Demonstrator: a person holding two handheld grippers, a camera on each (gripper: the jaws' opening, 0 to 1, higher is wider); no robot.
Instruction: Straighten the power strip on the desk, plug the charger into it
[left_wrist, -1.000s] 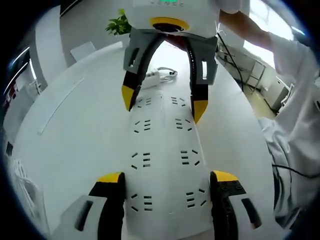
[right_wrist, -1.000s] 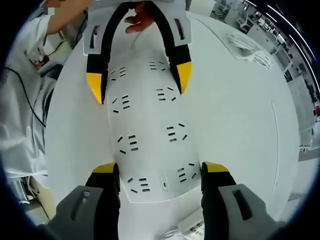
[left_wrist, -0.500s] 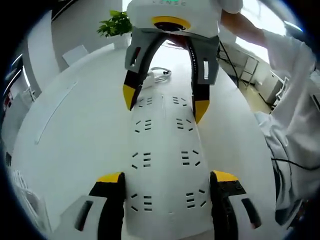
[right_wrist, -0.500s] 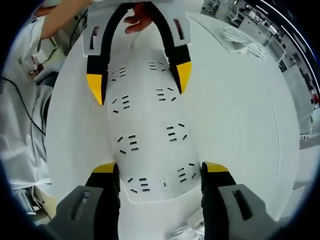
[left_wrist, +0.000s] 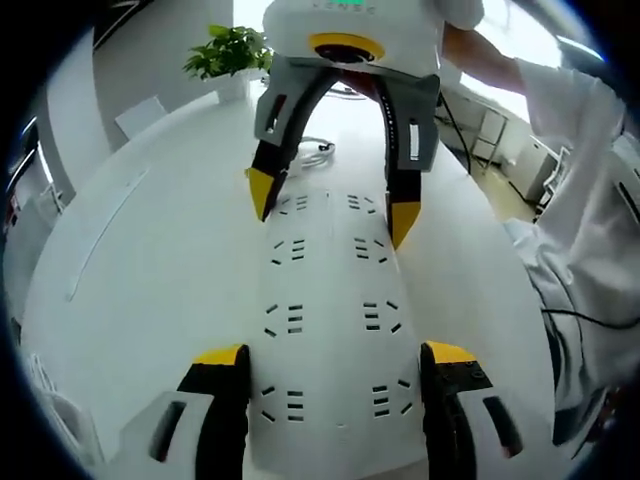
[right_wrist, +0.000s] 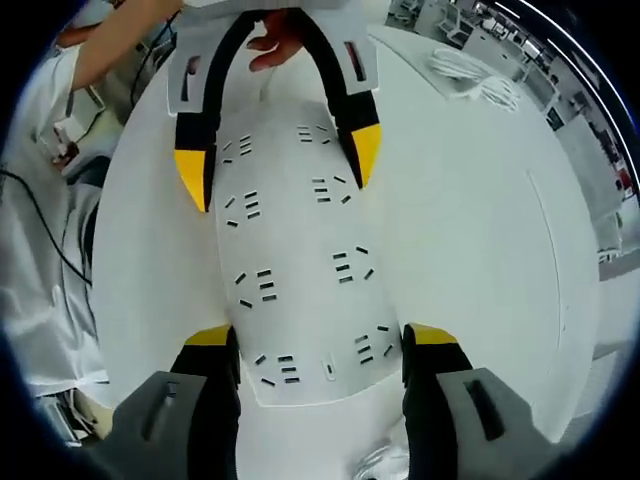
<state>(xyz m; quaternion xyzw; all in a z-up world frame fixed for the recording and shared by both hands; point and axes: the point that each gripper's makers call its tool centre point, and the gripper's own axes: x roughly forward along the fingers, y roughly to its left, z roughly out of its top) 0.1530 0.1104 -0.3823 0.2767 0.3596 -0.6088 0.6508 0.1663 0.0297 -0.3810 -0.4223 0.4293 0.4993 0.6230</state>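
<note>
At both ends of the power strip (left_wrist: 325, 320), claws were clamped across its width: left gripper (left_wrist: 335, 400) on the near end in the left gripper view, right gripper (left_wrist: 332, 205) on the far end, each pair of jaws pressed against the long edges with the strip filling the gap. Same picture mirrored in the right gripper view: right gripper (right_wrist: 320, 360) near, left gripper (right_wrist: 278, 165) far, power strip (right_wrist: 295, 270) between. Over the last second the strip stayed locked to both sets of jaws while the desk (left_wrist: 150, 270) background slid: the plant (left_wrist: 230, 50) and white coiled cable (left_wrist: 315, 150) beyond the strip's far end drifted leftwards and up in frame. My read: strip and both grippers were being swung together over the desk, so straightening was under way, not finished; plugging not started. Strip lay flat on the desk, white, wide, two rows of socket slots along its length, all empty. Coiled cable off the strip's far end was likely the charger's, but I couldn't tell for sure. Person's hand (right_wrist: 275, 35) showed behind the left gripper at the strip's far end in the right gripper view.
</note>
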